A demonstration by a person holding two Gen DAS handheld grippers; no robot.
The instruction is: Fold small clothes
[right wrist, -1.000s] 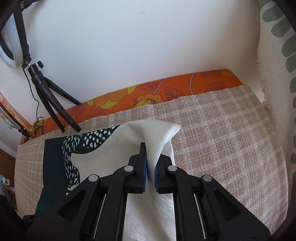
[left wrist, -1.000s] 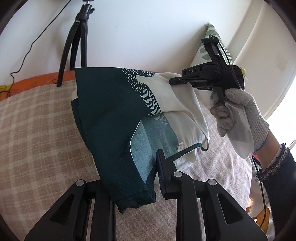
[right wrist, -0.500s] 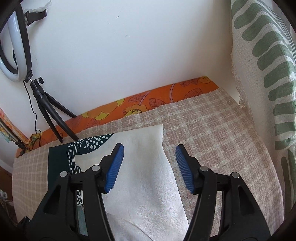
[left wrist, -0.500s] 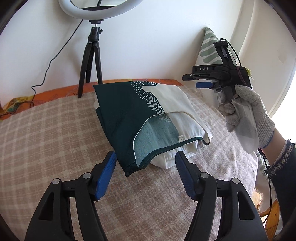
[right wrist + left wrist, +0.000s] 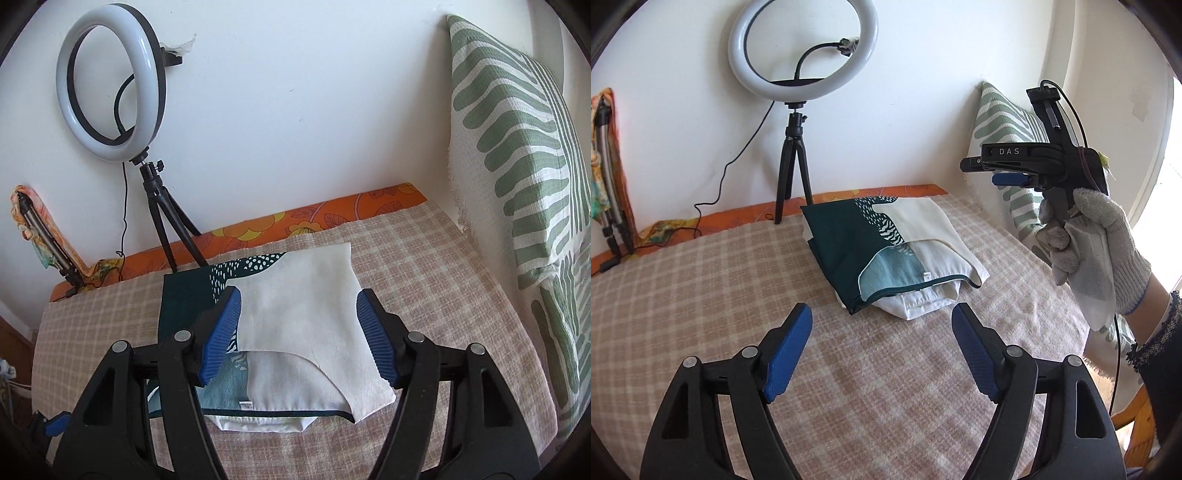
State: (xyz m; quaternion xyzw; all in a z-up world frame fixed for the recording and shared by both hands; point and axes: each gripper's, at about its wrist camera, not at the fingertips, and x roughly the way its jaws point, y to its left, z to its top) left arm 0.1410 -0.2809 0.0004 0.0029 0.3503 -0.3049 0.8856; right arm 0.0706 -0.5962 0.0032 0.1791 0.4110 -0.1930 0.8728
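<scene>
Both tongs, the left tongs (image 5: 881, 341) and the right tongs (image 5: 297, 332), have just let go and opened wide, holding nothing. The folded shirt (image 5: 886, 251) now lies near the bed's (image 5: 701, 295) back edge, so this fold looks done.

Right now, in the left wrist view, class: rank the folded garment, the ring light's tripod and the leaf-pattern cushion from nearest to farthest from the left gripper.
1. Folded garment: just ahead of the open left gripper, lying on the checked cover.
2. Tripod: behind the garment, left of centre, standing by the wall.
3. Leaf-pattern cushion: far right corner, leaning on the wall. Its rank against the tripod is close; I would not insist on it.
</scene>
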